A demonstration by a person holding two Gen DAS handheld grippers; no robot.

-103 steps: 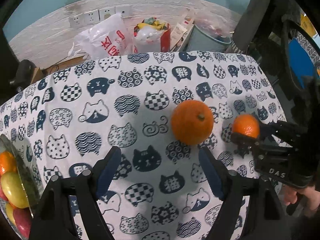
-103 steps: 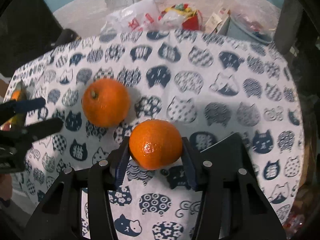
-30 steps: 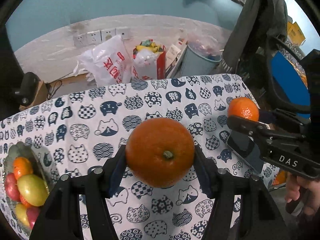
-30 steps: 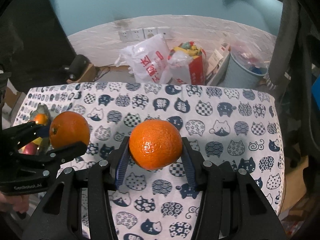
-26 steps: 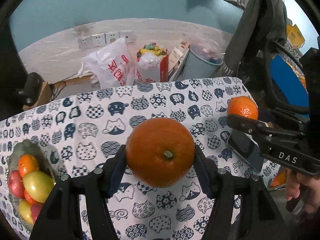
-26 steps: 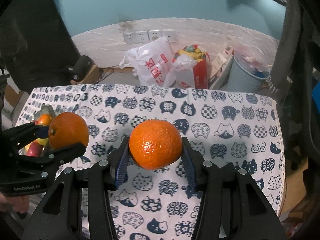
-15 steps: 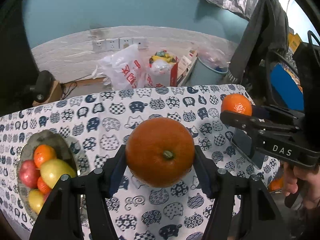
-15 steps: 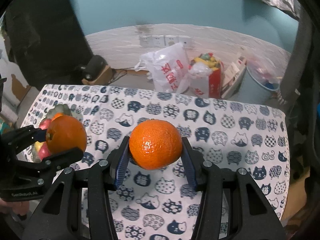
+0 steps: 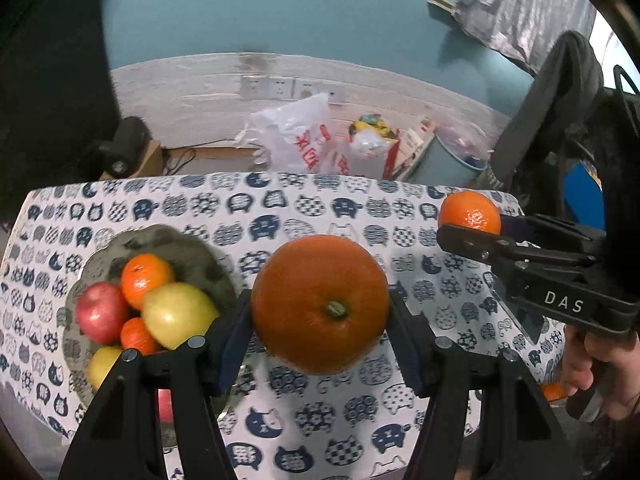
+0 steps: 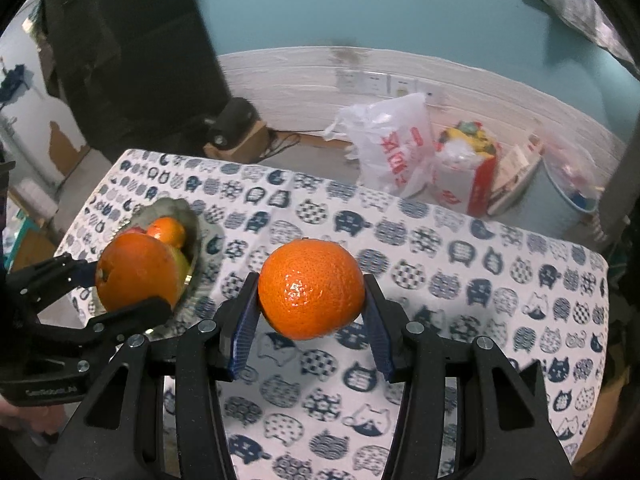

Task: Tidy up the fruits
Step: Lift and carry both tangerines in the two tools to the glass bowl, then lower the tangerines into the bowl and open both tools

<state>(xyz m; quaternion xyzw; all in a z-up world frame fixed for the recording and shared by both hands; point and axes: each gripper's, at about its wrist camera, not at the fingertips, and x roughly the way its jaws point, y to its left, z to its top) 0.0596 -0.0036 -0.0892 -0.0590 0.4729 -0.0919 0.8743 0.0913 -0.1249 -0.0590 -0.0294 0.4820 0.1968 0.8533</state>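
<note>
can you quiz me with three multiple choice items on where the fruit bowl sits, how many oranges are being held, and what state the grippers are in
1. Where is the grey fruit bowl relative to the large dark-orange orange in the left gripper?
A. left of it, on the cat-print tablecloth
B. right of it
C. on the floor

2. How many oranges are held off the cloth?
A. none
B. one
C. two

3. The right gripper is:
A. open and empty
B. shut on the bright orange mandarin
C. out of view

Answers: 1 A, the bowl lies at the left of the left wrist view; 2 C, each gripper carries one; 3 B, both blue fingers press its sides.
</note>
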